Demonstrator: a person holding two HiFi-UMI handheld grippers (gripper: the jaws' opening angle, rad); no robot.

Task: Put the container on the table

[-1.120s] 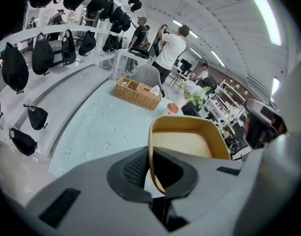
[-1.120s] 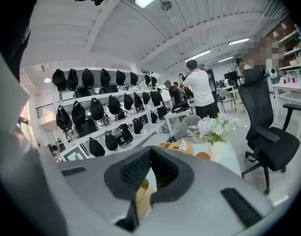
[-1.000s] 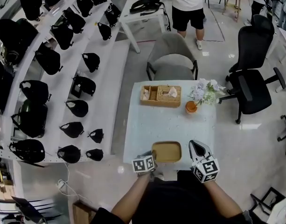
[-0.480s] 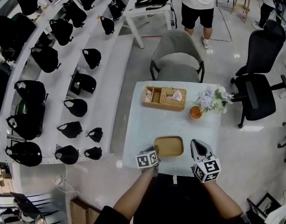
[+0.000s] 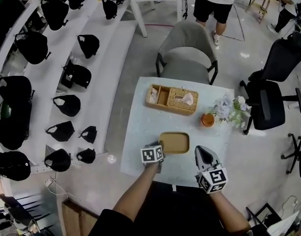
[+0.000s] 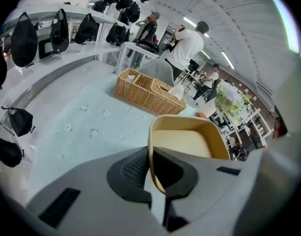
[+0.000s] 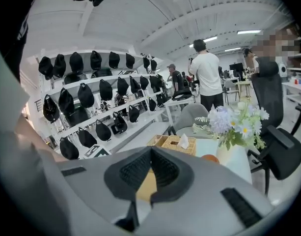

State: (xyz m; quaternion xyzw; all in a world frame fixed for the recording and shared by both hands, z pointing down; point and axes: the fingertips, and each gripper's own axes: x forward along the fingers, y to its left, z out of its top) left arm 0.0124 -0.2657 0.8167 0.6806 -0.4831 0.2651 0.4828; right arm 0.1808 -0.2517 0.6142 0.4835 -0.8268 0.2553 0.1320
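A tan, shallow, rounded-rectangle container (image 5: pixel 174 143) is over the near middle of the pale speckled table (image 5: pixel 140 146). My left gripper (image 5: pixel 160 150) is shut on its near left rim. In the left gripper view the thin rim (image 6: pixel 151 146) is pinched between the two dark pads, and the container (image 6: pixel 189 141) extends away from them. Whether its bottom touches the table I cannot tell. My right gripper (image 5: pixel 202 151) is just right of the container, its jaws shut with nothing in them. In the right gripper view the right gripper (image 7: pixel 151 154) shows the tan container (image 7: pixel 146 186) behind its jaws.
A wicker basket (image 5: pixel 172 99) with a tissue stands at the table's far side. An orange cup (image 5: pixel 207 120) and a bunch of flowers (image 5: pixel 231 109) are at its right. A grey chair (image 5: pixel 187 53) stands beyond, a black office chair (image 5: pixel 273 102) to the right, shelves of black bags (image 5: pixel 67 73) to the left.
Both grippers have moved forward and down, and the left one has carried the container from the table's near edge farther in over the table.
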